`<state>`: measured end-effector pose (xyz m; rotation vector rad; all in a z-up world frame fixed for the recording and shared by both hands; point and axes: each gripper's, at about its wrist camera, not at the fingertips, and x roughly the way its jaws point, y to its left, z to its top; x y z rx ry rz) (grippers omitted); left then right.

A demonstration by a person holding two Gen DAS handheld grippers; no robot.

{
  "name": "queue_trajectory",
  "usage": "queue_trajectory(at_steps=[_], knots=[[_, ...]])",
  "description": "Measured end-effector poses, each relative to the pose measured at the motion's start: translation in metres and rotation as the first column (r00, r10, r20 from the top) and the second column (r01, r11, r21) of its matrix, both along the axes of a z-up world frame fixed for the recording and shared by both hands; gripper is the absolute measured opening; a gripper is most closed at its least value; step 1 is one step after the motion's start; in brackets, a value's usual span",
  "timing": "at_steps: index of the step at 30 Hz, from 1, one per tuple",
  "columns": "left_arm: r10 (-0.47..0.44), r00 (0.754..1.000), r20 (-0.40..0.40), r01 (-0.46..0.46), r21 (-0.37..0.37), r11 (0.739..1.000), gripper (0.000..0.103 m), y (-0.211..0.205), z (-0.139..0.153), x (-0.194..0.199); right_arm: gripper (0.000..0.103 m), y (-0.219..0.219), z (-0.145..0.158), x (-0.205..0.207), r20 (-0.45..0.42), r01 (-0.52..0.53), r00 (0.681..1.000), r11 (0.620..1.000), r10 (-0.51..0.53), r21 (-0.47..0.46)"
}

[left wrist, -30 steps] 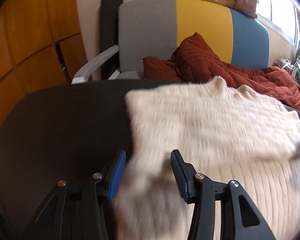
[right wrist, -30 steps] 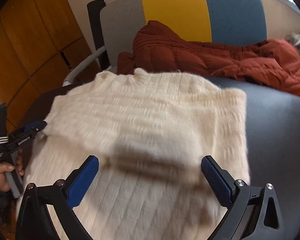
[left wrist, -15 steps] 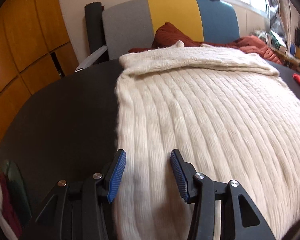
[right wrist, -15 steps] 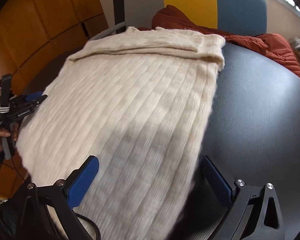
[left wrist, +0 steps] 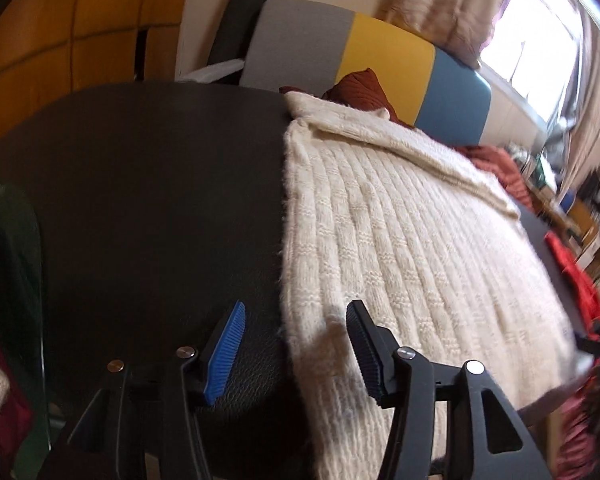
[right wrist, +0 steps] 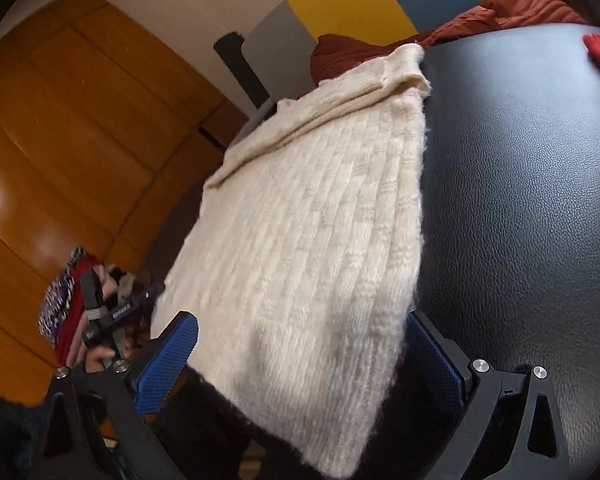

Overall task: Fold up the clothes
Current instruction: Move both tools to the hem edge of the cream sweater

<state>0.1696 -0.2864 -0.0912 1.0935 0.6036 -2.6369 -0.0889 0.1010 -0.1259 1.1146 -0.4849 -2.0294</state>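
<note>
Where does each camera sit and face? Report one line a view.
Left wrist: on the left claw, looking along the cream ribbed knit sweater's left edge towards the grey, yellow and blue chair; its jaws, just opened wider, straddle that edge.
Right wrist: on the right claw, open around the sweater's near right corner, facing that chair; a hand holding the left claw shows leftward.
Shared: sweater, chair, black table.
</note>
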Motion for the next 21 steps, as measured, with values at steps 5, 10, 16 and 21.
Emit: queue_trajectory(at_steps=[5, 10, 16, 21], knots=[[-0.025, 1.000, 0.012, 0.025, 0.000, 1.000, 0.057, 0.002, 0.000, 0.005, 0.103, -0.021, 0.002, -0.013, -0.047, -0.027, 0.998, 0.997, 0.030, 0.066], [-0.071, 0.997, 0.020, 0.071, 0.006, 0.997, 0.057, 0.013, 0.000, -0.001, 0.103, -0.024, 0.001, -0.021, -0.047, -0.055, 0.997, 0.996, 0.058, 0.063], [-0.072, 0.997, 0.041, 0.073, -0.006, 0.997, 0.054, 0.027, -0.001, -0.011, 0.095, -0.027, -0.002, -0.019, -0.082, -0.086, 0.992, 0.988, 0.097, 0.128], [-0.074, 0.995, 0.069, 0.077, -0.051, 0.996, 0.030, 0.031, -0.001, -0.015, 0.039, -0.011, -0.005, -0.021, -0.093, -0.021, 0.995, 0.980, 0.041, 0.198]])
